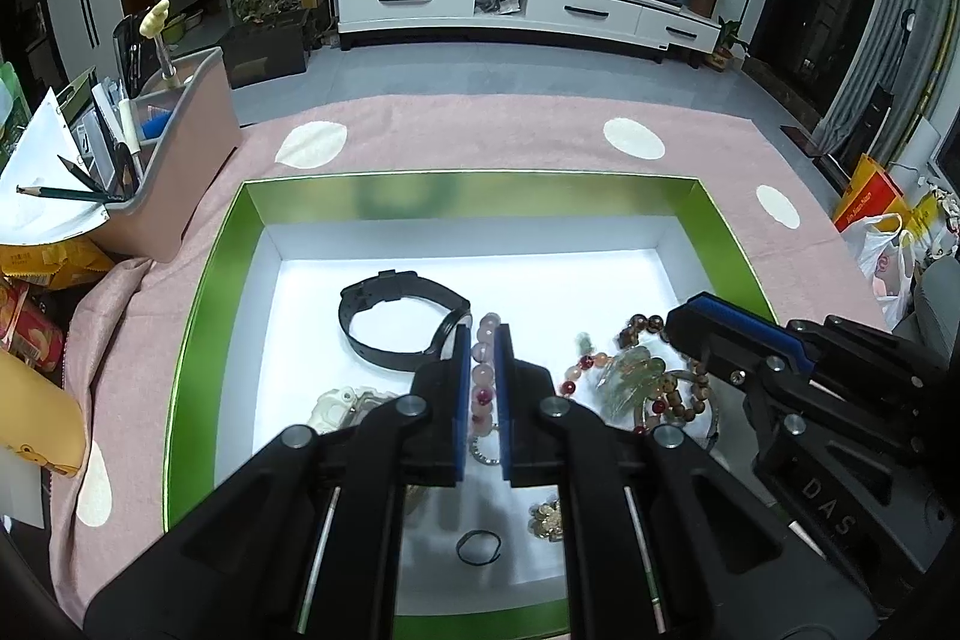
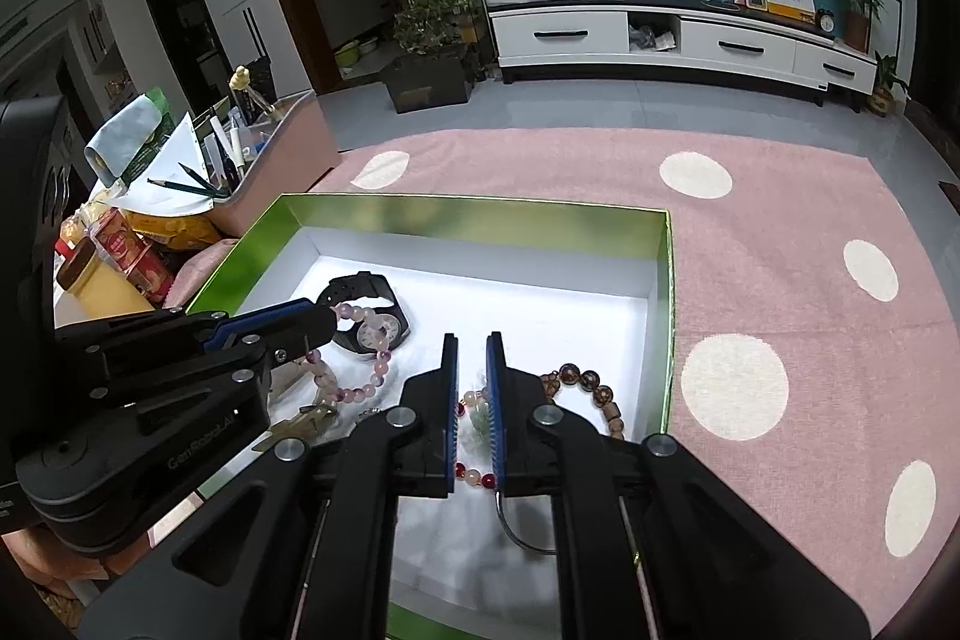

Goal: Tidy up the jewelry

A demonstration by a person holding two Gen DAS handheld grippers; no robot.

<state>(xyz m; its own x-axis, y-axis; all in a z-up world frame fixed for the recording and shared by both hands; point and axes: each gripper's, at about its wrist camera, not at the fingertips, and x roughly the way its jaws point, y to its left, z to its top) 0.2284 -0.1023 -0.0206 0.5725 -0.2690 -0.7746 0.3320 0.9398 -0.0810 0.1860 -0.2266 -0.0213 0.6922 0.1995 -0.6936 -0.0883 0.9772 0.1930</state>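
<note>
The box's (image 1: 210,280) far half is bare white floor; the watch (image 1: 390,322) and bead strands (image 1: 660,388) crowd its near half.

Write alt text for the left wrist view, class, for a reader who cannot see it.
The left gripper, nearly shut, hovers over a pink bead bracelet in a green-rimmed tray on a pink cloth. A black watch lies left; the right gripper reaches over brown beads.

One green box (image 1: 210,292) holds one black watch (image 1: 384,322), three bead bracelets and one small black ring (image 1: 478,547).
</note>
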